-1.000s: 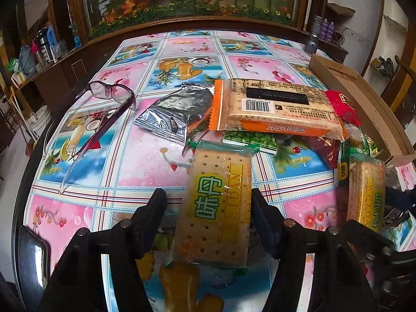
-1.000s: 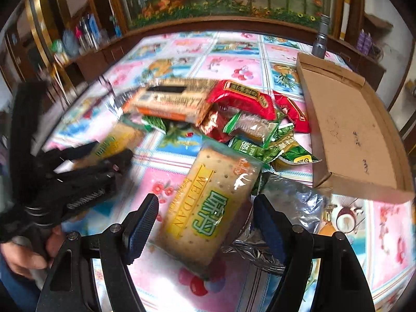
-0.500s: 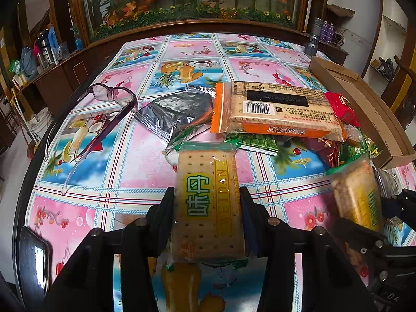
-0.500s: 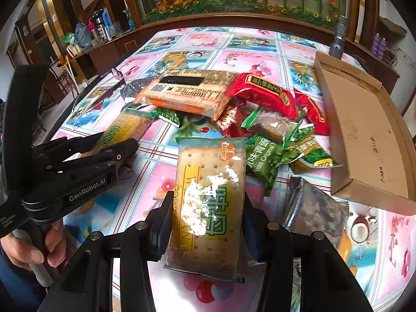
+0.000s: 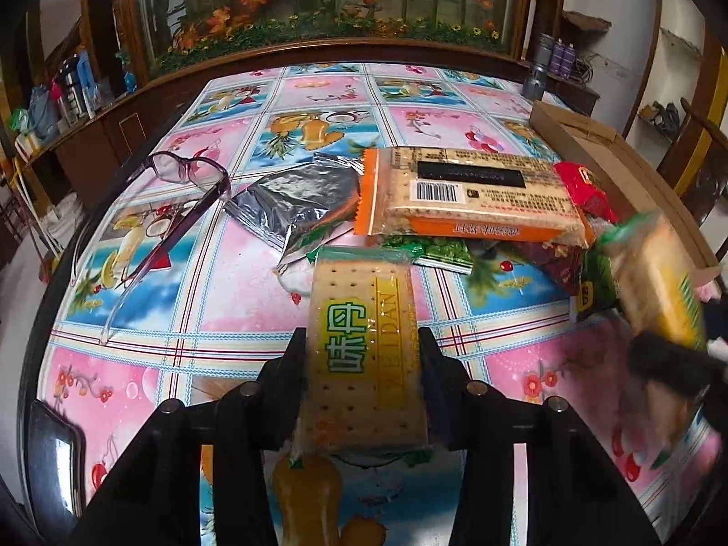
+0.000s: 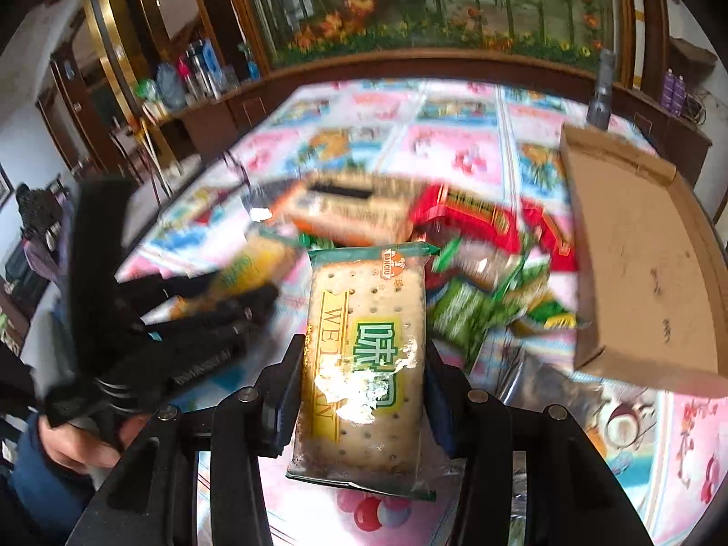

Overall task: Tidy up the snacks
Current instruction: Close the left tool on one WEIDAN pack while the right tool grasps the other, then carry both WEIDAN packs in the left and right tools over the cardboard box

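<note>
My left gripper [image 5: 361, 348] is shut on a cracker pack [image 5: 364, 350] with green characters, held just above the table. My right gripper [image 6: 364, 359] is shut on a second cracker pack [image 6: 364, 364] of the same kind, lifted off the table. That pack shows blurred at the right of the left wrist view [image 5: 655, 282]. The left gripper shows blurred at the left of the right wrist view [image 6: 182, 332]. A pile of snacks lies behind: a large orange biscuit pack [image 5: 473, 195], a silver bag [image 5: 295, 200], red packs [image 6: 477, 214] and green packs [image 6: 477, 314].
An open cardboard box [image 6: 637, 264] lies at the right side of the table; it also shows in the left wrist view [image 5: 614, 150]. Purple glasses [image 5: 182, 191] lie at the left. A silver bag [image 6: 546, 391] lies by the box. The table has a patterned cloth [image 5: 227, 295].
Both grippers have closed from open onto their cracker packs. The right gripper has lifted its pack up and is moving, blurring its view.
</note>
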`<act>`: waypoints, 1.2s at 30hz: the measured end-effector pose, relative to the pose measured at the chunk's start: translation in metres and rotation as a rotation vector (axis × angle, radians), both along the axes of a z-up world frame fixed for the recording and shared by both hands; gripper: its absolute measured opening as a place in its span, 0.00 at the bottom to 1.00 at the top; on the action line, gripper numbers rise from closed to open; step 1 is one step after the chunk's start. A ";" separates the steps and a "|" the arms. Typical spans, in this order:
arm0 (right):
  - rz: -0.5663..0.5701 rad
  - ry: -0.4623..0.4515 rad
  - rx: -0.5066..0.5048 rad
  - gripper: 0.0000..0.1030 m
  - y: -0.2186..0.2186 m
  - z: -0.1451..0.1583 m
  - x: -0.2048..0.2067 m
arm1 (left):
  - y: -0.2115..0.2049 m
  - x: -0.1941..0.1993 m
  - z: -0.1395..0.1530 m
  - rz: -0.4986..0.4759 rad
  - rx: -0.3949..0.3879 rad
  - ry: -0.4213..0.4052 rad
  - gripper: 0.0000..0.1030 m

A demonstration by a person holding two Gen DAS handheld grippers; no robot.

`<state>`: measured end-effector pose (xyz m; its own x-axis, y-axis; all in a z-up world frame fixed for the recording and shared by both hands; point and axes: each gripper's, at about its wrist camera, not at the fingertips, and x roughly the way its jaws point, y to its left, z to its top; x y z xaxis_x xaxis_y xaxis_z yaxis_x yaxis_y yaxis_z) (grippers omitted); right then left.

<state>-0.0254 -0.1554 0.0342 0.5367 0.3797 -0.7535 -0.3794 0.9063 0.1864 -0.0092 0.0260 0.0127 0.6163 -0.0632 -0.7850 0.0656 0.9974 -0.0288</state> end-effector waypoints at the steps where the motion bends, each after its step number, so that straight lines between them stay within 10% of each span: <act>1: -0.006 -0.014 0.008 0.49 -0.002 0.005 0.001 | 0.002 0.000 0.001 0.005 -0.008 -0.005 0.43; 36: -0.275 -0.147 0.379 0.49 -0.135 0.076 0.083 | -0.076 0.016 0.104 -0.123 -0.126 -0.190 0.44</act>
